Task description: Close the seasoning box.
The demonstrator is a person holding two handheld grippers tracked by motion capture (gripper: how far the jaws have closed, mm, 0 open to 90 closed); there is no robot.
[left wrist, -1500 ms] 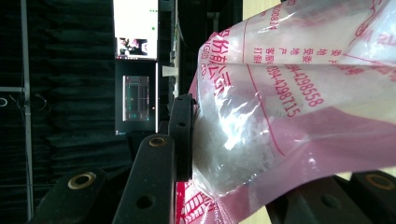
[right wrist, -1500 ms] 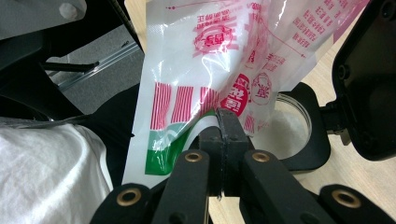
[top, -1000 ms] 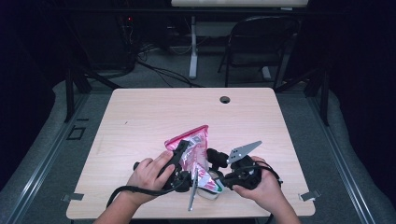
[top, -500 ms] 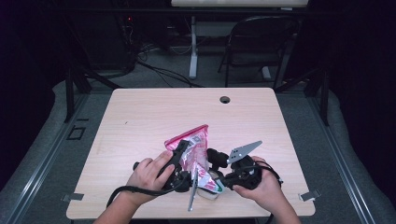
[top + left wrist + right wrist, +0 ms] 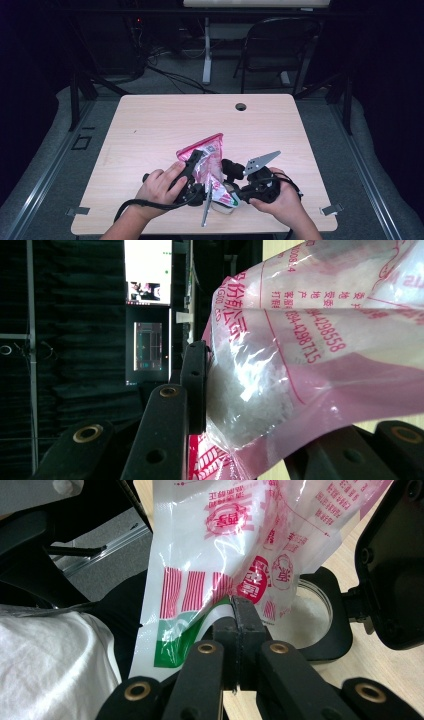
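We hold a clear plastic bag printed in pink and red, with white granules inside (image 5: 206,161), off the bench between both tongs, near the bench's front edge. In the left gripper view the bag (image 5: 310,355) bulges between the jaws of the left tongs (image 5: 280,405), which stand apart around it and press its granule-filled body; one jaw lies flat against the plastic, the other shows just at the bag's far side. In the right gripper view the right tongs (image 5: 235,611) are pressed together, pinching the green-and-white lower corner of the bag (image 5: 220,555). Just beyond those jaws a round clear container with a black rim (image 5: 320,625) sits on the light wooden bench (image 5: 160,125), under the bag. From above, the left tongs (image 5: 192,172) grip the bag's upper part and the right tongs (image 5: 227,192) its lower end.
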